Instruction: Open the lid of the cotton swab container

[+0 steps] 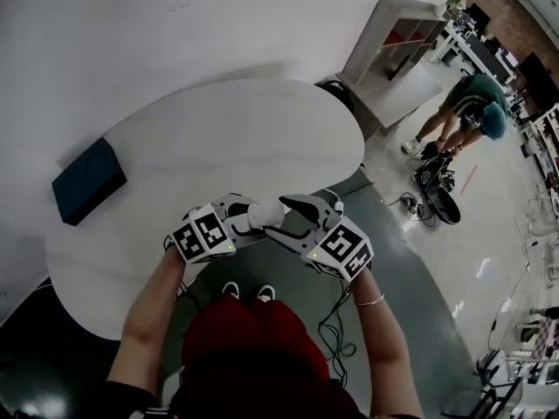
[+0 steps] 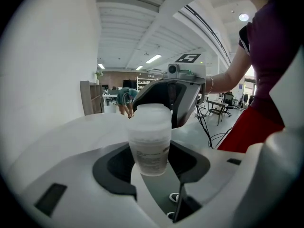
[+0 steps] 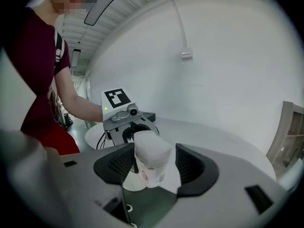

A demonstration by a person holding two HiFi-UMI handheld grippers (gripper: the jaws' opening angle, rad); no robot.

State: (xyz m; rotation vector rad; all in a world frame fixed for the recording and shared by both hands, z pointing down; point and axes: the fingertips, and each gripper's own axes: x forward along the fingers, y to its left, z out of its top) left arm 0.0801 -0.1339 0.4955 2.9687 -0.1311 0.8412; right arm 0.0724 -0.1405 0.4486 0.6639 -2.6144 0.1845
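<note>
The cotton swab container [image 1: 262, 215] is a frosted plastic tub with a white lid, held level in the air between my two grippers at the table's near edge. My left gripper [image 1: 238, 220] is shut on its body; in the left gripper view the container [image 2: 150, 144] stands between the jaws of the left gripper [image 2: 151, 169], lid end pointing away. My right gripper [image 1: 293, 211] faces it from the other side. In the right gripper view the lid end of the container [image 3: 151, 158] sits inside the right gripper [image 3: 152, 167], whose jaws stand open with a gap on the right side.
A round white table [image 1: 218, 138] lies ahead, with a dark blue box [image 1: 87, 182] at its left. A white shelf unit [image 1: 397, 42] stands at the back right. A person [image 1: 467, 112] bends over on the floor beyond it. Cables [image 1: 336, 321] trail by my feet.
</note>
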